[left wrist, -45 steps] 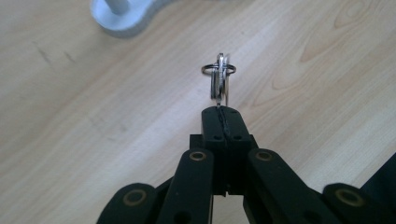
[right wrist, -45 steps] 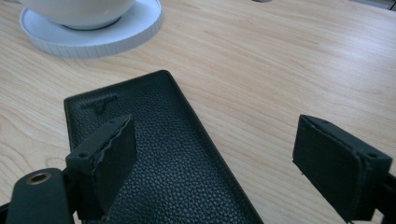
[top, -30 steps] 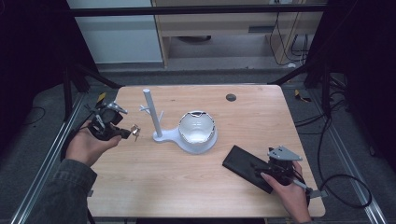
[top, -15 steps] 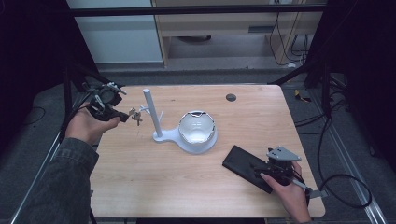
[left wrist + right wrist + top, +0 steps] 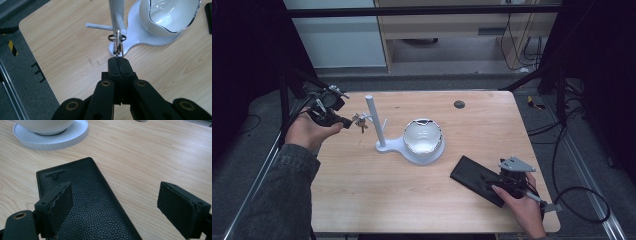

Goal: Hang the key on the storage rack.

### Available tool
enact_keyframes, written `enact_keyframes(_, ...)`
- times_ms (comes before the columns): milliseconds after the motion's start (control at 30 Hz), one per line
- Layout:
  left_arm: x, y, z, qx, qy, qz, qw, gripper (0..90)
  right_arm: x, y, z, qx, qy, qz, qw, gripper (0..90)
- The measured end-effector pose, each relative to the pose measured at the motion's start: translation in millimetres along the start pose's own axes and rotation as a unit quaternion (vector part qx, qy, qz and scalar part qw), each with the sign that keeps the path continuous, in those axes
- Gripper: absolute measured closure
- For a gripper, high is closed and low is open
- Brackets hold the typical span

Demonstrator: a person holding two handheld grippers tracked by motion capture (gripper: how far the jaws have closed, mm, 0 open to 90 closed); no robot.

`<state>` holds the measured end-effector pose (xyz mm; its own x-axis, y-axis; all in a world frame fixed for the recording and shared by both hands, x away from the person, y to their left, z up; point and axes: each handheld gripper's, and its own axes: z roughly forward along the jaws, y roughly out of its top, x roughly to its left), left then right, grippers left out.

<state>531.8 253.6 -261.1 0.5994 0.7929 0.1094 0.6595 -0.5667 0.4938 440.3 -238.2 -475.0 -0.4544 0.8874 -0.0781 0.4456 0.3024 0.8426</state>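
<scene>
One key bunch (image 5: pixel 117 45), perhaps two keys on one ring, pinched in the closed left gripper (image 5: pixel 118 62) at a peg of the white stand (image 5: pixel 374 120). One bowl (image 5: pixel 423 136) on its base. Right gripper (image 5: pixel 115 205) gapes empty over one black wallet (image 5: pixel 85 202).

a light wooden table (image 5: pixel 362 200) stands on a grey floor (image 5: pixel 579 145). near the table's far edge lies a small dark round thing (image 5: pixel 459 104), perhaps a cap; it is too small to tell. beyond the table, a white panel (image 5: pixel 337 45) stands beside a wooden shelf unit (image 5: pixel 452 22), with cables (image 5: pixel 522 45) hanging at its right. a black bar (image 5: pixel 412 11) crosses in front of them. yellow-and-black tape (image 5: pixel 12 47) marks the floor.
</scene>
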Motion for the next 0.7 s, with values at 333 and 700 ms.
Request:
enact_keyframes(333, -1.4, 4.7, 2.2, 0.002, -0.001, 0.003, 1.0, 90.0, 0.2, -0.3, 0.6, 0.002, 0.001, -0.001, 1.0, 13.1)
enact_keyframes(700, -1.2, 9.2, 15.4, 0.008, -0.002, -0.003, 1.0, 90.0, -0.5, -0.9, 0.8, 0.004, 0.002, -0.002, 1.0, 12.8)
